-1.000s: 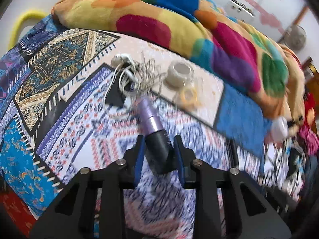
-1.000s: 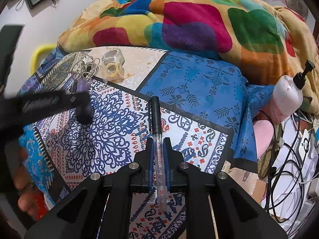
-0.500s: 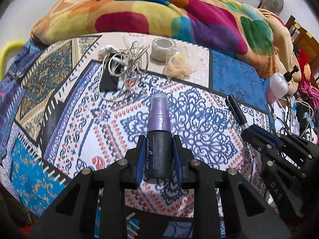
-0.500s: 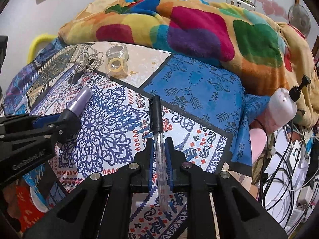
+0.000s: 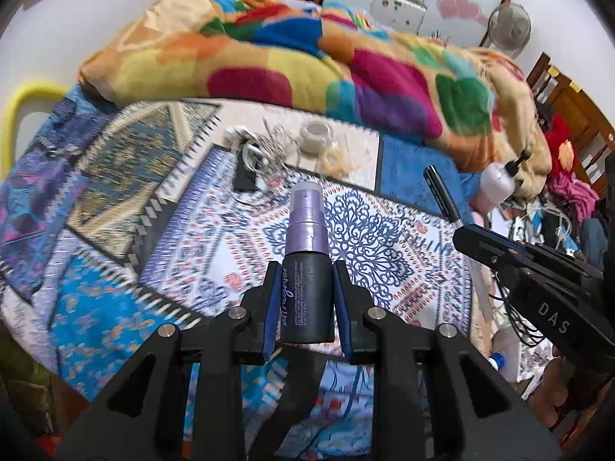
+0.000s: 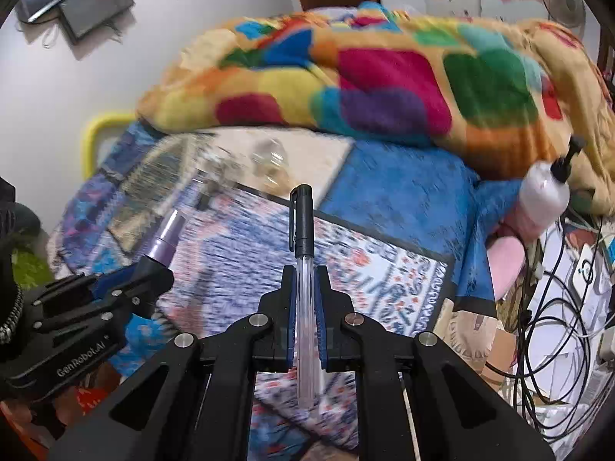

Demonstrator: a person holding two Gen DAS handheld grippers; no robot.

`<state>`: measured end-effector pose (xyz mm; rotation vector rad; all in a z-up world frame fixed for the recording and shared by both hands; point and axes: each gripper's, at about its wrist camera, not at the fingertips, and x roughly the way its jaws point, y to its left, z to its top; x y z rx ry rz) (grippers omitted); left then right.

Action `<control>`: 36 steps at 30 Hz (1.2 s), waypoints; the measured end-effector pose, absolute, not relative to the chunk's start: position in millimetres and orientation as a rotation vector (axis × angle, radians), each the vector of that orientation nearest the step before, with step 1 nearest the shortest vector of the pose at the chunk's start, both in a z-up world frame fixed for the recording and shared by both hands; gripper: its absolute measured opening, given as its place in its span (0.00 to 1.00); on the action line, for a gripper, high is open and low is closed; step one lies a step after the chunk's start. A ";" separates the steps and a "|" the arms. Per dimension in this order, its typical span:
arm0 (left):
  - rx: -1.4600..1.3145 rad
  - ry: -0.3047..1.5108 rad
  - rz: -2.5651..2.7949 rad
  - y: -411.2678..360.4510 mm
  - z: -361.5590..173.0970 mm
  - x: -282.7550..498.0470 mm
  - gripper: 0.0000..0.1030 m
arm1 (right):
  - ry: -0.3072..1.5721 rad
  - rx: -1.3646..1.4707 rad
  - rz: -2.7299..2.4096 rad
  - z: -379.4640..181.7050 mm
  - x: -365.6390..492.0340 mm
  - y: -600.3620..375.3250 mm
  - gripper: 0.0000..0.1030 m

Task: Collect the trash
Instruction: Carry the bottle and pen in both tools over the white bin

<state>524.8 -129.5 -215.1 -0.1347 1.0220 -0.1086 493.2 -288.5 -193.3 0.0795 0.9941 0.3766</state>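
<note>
My left gripper (image 5: 306, 269) is shut on a small spray bottle (image 5: 306, 269) with a dark body and a purple cap, held above the patterned bedsheet (image 5: 115, 230). My right gripper (image 6: 306, 272) is shut on a clear pen (image 6: 303, 253) with a black cap that sticks out forward. Each gripper shows in the other's view: the right one (image 5: 457, 226) with the pen (image 5: 442, 192) at the right, the left one (image 6: 153, 265) with the spray bottle (image 6: 167, 238) at the lower left. Rolls of tape (image 5: 317, 136) and a tangle of white cables (image 5: 257, 150) lie on the bed further back.
A bright multicoloured blanket (image 5: 346, 69) is heaped along the far side of the bed. A pink pump bottle (image 6: 544, 188) leans at the bed's right edge. Black and white cables (image 6: 557, 307) clutter the floor to the right. A yellow frame (image 5: 23, 103) stands at the left.
Both grippers have risen away from the bedsheet with the spray bottle and the pen held. The bed looks smaller and more of the wall shows. The right gripper now appears in the left view.
</note>
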 end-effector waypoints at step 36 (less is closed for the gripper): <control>-0.331 0.830 0.269 130.9 -124.1 215.9 0.25 | 0.928 -0.111 0.825 -107.1 269.4 -39.4 0.08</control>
